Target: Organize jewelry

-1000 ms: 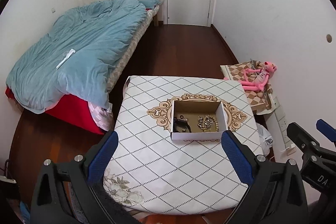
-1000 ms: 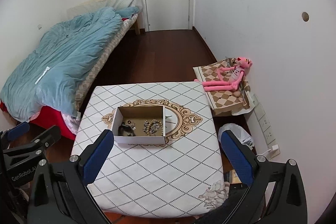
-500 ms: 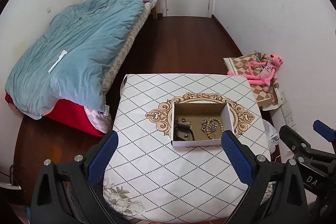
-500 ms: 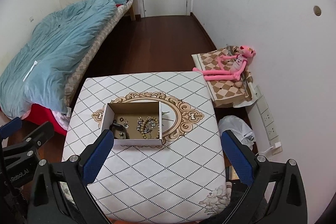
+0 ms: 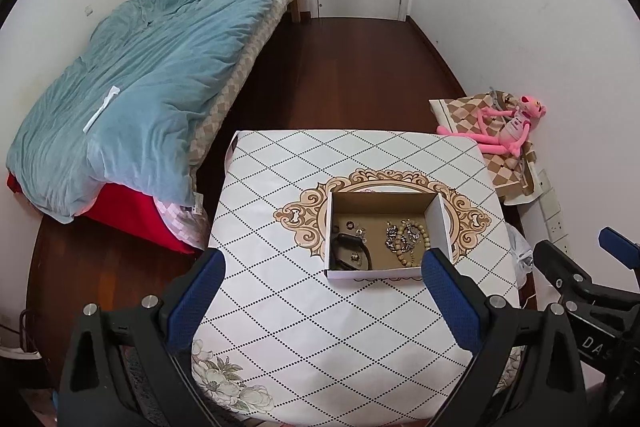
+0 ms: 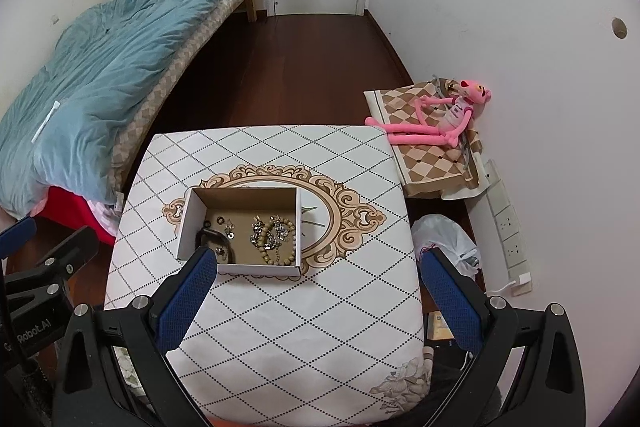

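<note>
Both tools spread wide, gripping nothing: left tool [image 5: 320,263] and right tool [image 6: 318,261] above patterned surface [image 6: 280,327]. Cardboard box [image 5: 384,267] centered on surface, holding bead bracelet [image 5: 416,247], chains, black band [image 5: 354,247].

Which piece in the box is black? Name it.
The black band, a wide dark loop in the cardboard box's near-left corner. The bead bracelet and metal chain on the right side are pale and silvery.
</note>
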A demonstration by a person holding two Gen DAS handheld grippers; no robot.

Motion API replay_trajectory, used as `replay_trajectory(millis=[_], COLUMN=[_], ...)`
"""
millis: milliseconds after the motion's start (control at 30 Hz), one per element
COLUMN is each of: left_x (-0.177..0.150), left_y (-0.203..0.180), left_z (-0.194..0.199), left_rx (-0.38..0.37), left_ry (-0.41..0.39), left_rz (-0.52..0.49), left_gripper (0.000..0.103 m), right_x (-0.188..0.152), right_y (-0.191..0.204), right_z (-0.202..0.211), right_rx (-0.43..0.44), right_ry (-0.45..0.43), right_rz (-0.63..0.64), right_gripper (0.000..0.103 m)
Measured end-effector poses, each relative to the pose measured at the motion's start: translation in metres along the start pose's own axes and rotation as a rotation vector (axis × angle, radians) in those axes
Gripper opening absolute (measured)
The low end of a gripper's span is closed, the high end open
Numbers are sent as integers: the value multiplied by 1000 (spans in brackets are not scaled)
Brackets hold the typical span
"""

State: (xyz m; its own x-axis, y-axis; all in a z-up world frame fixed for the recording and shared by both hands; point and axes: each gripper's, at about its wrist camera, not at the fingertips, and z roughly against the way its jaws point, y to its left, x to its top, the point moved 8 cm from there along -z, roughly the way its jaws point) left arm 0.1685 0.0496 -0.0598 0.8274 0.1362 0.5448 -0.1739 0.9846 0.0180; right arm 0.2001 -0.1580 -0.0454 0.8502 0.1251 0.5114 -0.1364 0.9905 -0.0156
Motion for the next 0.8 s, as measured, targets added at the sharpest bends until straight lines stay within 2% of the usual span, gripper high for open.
replay_trajectory(millis=[800], left_x=[-5], left_y=[2], left_z=[-8], left_rx=[-5], left_ry=[28], left_rz=[8], left_gripper=[100], right_x=[-4], right_y=[6], right_z=[-6], right_rx=[-3], right_ry=[19], right_rz=[26], right_gripper=[103])
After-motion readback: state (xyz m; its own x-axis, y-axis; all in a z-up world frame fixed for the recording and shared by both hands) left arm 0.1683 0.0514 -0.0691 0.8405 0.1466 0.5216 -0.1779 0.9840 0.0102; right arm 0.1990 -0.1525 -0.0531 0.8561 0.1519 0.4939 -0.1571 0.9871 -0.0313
